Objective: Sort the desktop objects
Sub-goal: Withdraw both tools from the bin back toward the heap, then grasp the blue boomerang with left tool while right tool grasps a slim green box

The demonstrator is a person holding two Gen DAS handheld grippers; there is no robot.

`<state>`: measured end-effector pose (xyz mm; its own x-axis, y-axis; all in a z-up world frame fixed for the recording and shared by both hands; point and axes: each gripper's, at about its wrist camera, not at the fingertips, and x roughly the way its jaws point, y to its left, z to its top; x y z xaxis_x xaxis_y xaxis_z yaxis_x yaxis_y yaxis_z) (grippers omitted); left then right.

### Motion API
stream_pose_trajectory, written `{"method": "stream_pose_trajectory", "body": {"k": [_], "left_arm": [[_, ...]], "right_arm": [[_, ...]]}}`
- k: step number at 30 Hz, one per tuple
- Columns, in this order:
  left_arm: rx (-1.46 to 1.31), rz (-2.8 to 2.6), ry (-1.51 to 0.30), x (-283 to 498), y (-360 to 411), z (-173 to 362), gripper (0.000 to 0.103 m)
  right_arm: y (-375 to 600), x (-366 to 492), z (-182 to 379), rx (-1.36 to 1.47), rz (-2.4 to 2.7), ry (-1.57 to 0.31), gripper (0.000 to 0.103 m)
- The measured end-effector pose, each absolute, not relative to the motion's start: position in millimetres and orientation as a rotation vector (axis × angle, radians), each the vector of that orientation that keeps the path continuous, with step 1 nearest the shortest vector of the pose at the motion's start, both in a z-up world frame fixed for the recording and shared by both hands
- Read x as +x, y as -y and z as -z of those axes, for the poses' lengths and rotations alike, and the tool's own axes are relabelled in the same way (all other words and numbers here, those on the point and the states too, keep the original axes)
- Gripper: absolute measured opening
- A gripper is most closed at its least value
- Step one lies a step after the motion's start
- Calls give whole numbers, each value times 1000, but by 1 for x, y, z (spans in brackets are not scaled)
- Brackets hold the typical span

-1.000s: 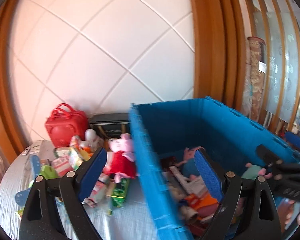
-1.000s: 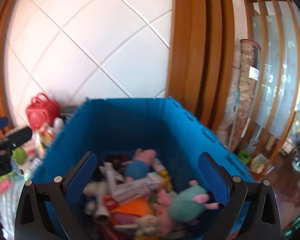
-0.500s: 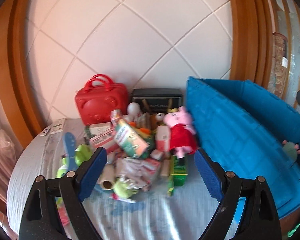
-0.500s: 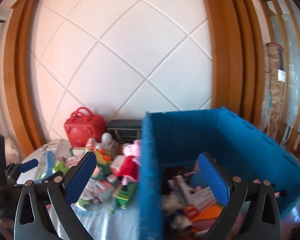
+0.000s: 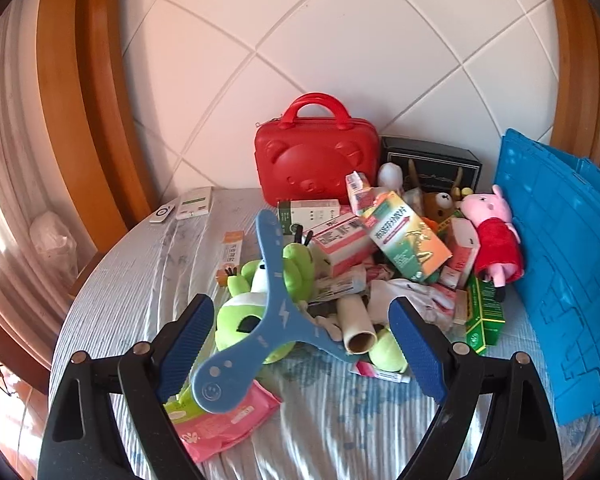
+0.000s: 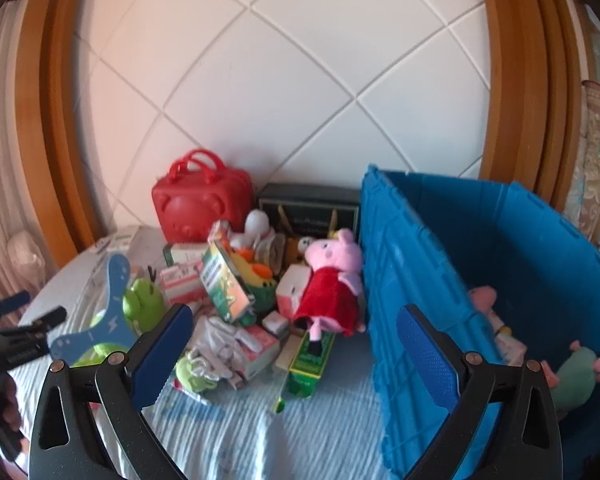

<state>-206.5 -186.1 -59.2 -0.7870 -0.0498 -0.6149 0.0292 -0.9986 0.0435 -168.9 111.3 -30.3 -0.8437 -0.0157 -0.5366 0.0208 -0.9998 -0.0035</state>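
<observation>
— Where can I pass with my left gripper (image 5: 300,344)?

— Lower middle of the left view, bare bedsheet (image 5: 340,432) lies free. Ahead, the blue boomerang (image 5: 276,300) over the green plush (image 5: 276,276) blocks the centre, and the box pile (image 5: 404,236) fills the middle right

— And on the right side?

— The blue crate (image 6: 392,280) wall stands at right of centre in the right view; the pink pig plush (image 6: 332,276) leans against it, sheet open below

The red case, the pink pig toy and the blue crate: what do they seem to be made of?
Red case: probably hard moulded plastic, slightly glossy, with a bear face pressed into its shell. Pink pig toy: soft plush fabric, matte and fuzzy, in a red cloth dress. Blue crate: rigid plastic, matte, with moulded ribs on its wall.
</observation>
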Motion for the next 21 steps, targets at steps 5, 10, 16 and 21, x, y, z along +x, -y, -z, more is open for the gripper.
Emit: {"method": "stream_pose_trajectory", "body": {"k": [5,10,16,21], "left_arm": [[1038,2912,72,-228,200,66,90],[1040,2827,59,-247,248,69,90],[1146,2703,-12,-276,300,98,90],[1233,2710,-15,-297,292,121,90]], "right_arm": [[-101,-197,60,1013,2962,-16,103],[-89,-221,84,1109,2902,-8,103],[-56,-261,108,1185,2807,-14,103],[-42,-288,121,1219,2789,-16,103]]}}
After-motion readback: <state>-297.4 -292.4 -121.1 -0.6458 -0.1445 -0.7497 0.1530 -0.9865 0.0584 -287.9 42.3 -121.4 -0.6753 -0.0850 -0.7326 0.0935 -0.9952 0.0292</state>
